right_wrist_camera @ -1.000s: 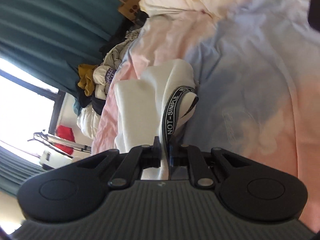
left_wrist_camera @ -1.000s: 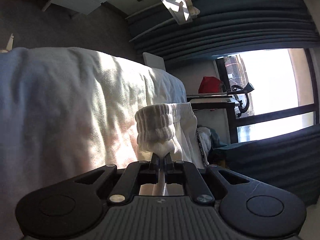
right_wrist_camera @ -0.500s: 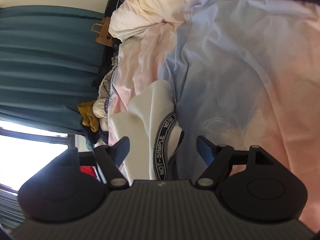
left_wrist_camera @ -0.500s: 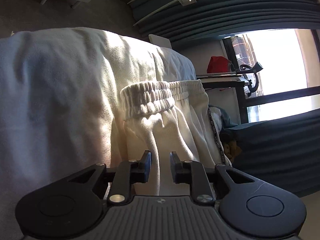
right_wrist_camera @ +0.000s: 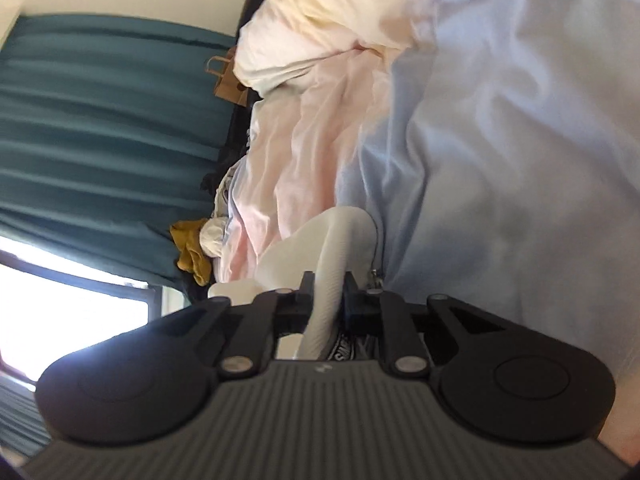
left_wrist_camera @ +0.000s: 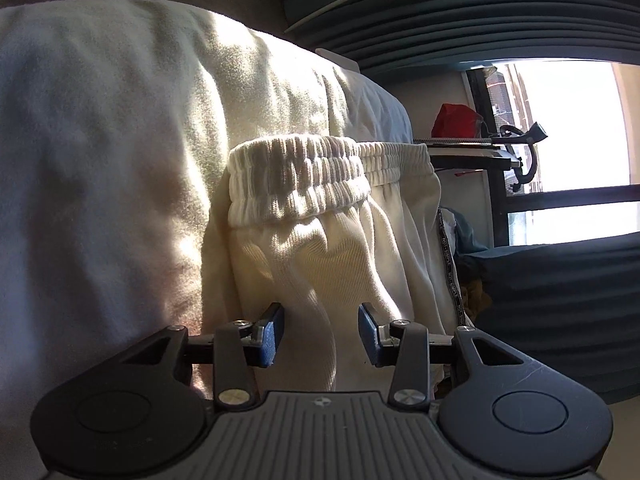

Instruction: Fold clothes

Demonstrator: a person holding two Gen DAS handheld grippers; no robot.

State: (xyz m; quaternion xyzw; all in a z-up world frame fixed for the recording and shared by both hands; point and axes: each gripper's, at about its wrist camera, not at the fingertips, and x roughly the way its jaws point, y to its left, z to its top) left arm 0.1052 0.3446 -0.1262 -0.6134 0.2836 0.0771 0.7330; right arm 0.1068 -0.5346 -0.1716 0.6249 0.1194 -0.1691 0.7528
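Cream-white sweatpants [left_wrist_camera: 320, 256] lie on the bed cover [left_wrist_camera: 120, 140], the ribbed waistband [left_wrist_camera: 304, 176] at the far end and a black lettered side tape [left_wrist_camera: 450, 272] along the right edge. My left gripper [left_wrist_camera: 320, 316] is low over them and its jaws are opening. Cloth lies between the blue pads [left_wrist_camera: 272, 332] but they do not press it. In the right wrist view the same sweatpants [right_wrist_camera: 340, 232] rest on the pale blue and pink sheet [right_wrist_camera: 500, 160]. My right gripper [right_wrist_camera: 329, 284] is closing, pinching a raised white fold.
Teal curtains [right_wrist_camera: 100, 120] and a bright window [left_wrist_camera: 560, 128] line the far side. A brown paper bag [right_wrist_camera: 228, 88], a heap of clothes with a mustard piece [right_wrist_camera: 192, 256] and a bunched duvet [right_wrist_camera: 320, 28] lie past the bed. A red item [left_wrist_camera: 456, 120] sits on a shelf.
The left jaws let go of the bunched cloth and spread; the waistband now lies flatter. The right gripper opened wide, sank closer to the bed and shut on a white fold.
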